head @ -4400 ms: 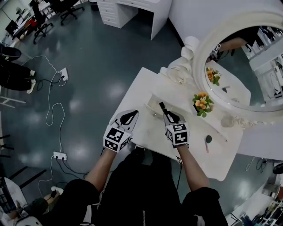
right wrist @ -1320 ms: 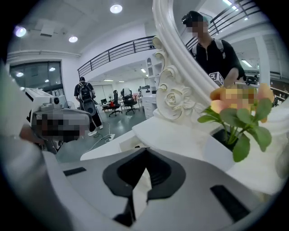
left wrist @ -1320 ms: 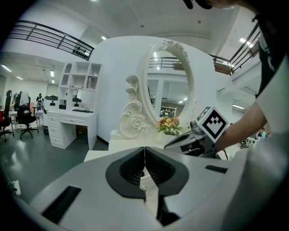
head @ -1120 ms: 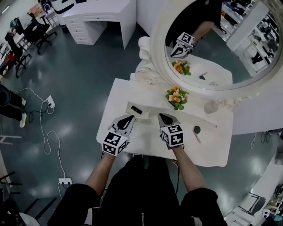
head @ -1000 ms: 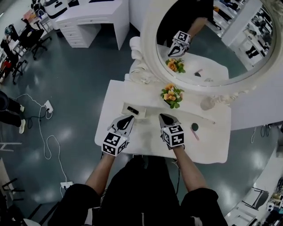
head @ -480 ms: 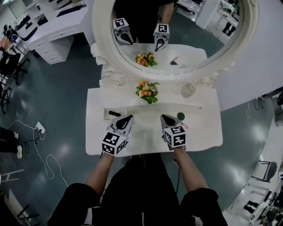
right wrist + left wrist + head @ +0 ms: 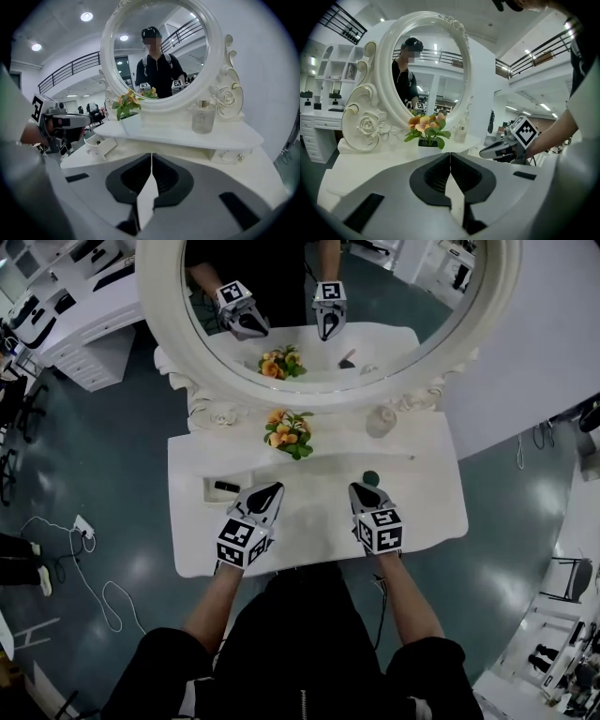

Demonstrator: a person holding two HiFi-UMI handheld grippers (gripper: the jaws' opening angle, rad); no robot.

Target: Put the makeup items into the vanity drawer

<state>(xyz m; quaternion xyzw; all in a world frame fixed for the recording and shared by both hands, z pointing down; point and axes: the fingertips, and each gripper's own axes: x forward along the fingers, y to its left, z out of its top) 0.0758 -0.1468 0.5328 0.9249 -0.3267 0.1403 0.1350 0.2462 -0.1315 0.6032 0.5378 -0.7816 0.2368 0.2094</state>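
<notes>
The white vanity table (image 7: pixel 431 512) lies squarely ahead of me. Its small drawer (image 7: pixel 208 489) stands open at the left with a black makeup item (image 7: pixel 226 487) inside. A dark green round item (image 7: pixel 371 478) rests on the tabletop just beyond my right gripper (image 7: pixel 360 491), which is shut and empty. My left gripper (image 7: pixel 269 491) is also shut and empty, just right of the drawer. The right gripper view shows its jaws (image 7: pixel 151 157) pressed together, with the open drawer (image 7: pixel 100 145) to the left. In the left gripper view the jaws (image 7: pixel 450 157) meet too.
A pot of orange flowers (image 7: pixel 288 432) and a glass bottle (image 7: pixel 380 421) stand on the raised shelf under the round mirror (image 7: pixel 169 343). A closed little drawer with a knob (image 7: pixel 229 154) sits at the right. A power strip and cable (image 7: pixel 80 526) lie on the floor at left.
The vanity has swung round from a slanted view to face me squarely. Both grippers have shifted sideways along the table front, staying shut and side by side.
</notes>
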